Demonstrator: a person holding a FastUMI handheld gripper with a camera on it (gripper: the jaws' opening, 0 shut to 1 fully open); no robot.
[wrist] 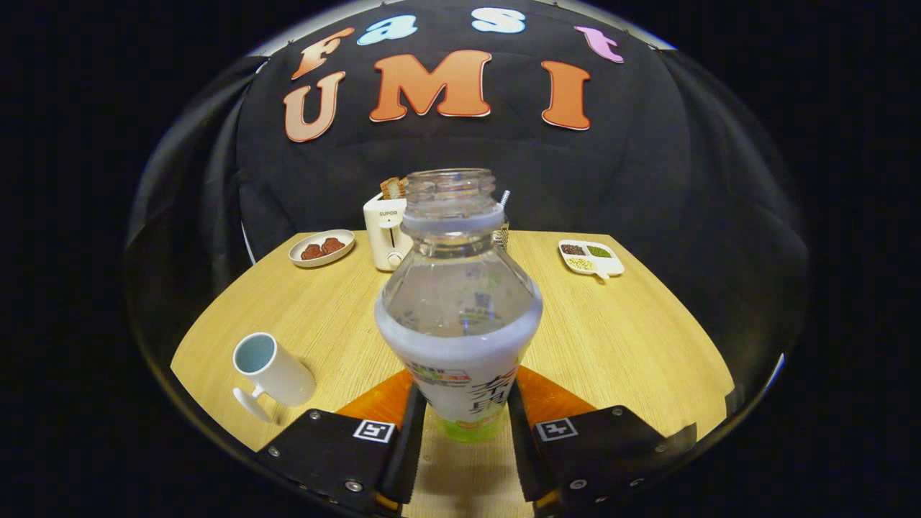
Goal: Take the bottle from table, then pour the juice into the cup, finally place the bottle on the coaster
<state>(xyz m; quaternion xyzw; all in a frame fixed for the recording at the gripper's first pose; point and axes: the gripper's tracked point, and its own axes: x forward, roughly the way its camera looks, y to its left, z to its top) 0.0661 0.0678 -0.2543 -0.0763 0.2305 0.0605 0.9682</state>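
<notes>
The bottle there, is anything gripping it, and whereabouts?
Yes. The gripper holds the open bottle low on its labelled body, one of the fingers pressing on each side, near the base.

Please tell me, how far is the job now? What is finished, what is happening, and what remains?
Done: the gripper is shut on the bottle, which stands upright with its cap off. In hand: the bottle looks lifted off the table. Left: pouring into the white cup, which lies tipped beside the fingers, then setting the bottle on the orange coaster beneath.
</notes>
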